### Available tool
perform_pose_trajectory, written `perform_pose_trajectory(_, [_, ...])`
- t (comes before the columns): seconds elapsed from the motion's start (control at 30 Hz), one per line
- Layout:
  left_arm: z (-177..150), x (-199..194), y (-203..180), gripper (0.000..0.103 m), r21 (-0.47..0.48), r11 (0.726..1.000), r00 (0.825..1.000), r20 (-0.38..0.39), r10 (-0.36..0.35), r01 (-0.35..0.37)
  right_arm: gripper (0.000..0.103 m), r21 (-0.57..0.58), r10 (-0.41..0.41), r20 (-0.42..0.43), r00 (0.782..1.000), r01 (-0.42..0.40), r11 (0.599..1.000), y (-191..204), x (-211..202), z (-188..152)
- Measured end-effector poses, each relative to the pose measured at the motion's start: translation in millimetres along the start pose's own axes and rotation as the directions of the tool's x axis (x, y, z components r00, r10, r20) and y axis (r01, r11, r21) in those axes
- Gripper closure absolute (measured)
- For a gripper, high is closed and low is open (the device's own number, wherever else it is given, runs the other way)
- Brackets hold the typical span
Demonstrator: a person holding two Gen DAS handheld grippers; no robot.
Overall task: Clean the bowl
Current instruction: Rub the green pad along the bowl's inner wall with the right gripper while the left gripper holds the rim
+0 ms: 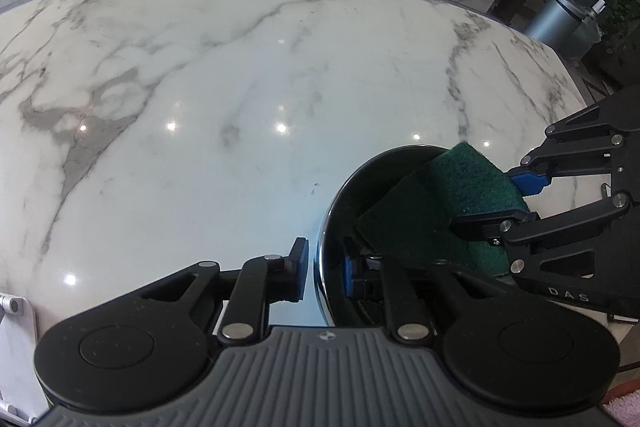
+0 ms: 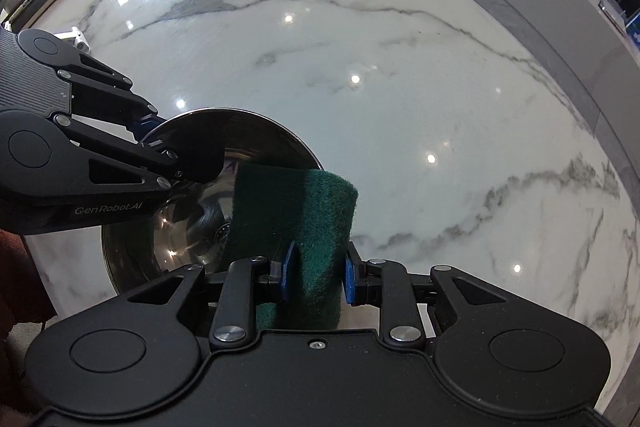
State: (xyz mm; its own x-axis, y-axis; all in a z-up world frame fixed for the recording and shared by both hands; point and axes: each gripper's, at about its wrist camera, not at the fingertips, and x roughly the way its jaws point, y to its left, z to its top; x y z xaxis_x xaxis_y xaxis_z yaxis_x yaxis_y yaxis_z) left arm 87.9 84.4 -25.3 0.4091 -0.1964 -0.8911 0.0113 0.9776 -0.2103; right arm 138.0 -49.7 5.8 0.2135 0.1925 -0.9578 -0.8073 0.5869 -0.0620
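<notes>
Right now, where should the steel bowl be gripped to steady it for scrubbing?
Pinch the thin rim from above, one finger inside, one outside, as the left hand-held gripper does, opposite the green scouring pad. The curved wall offers nothing else.

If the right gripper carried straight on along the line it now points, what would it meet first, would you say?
Most likely the inside of the steel bowl. The right gripper is shut on a green scouring pad, whose far end reaches over the rim into the bowl, though whether it touches the metal is unclear.
</notes>
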Motion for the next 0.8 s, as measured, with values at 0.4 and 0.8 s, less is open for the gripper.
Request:
perform_pose_trajectory(0.4, [-0.1,0.9,-1.7,0.089,-0.014,1.0,1.0,0.0,0.001,-0.001,0.081,0.451,0.124,-0.038,0.992,-0.094,0.888,-24.3,-0.4,-19.3])
perform_pose_trajectory(0.8, [-1.3,1.0,0.3,0.088,-0.028,0.999,1.0,-0.02,-0.021,0.02,0.081,0.42,0.092,-0.04,0.995,-0.067,0.905,-12.8,-3.2,-23.7])
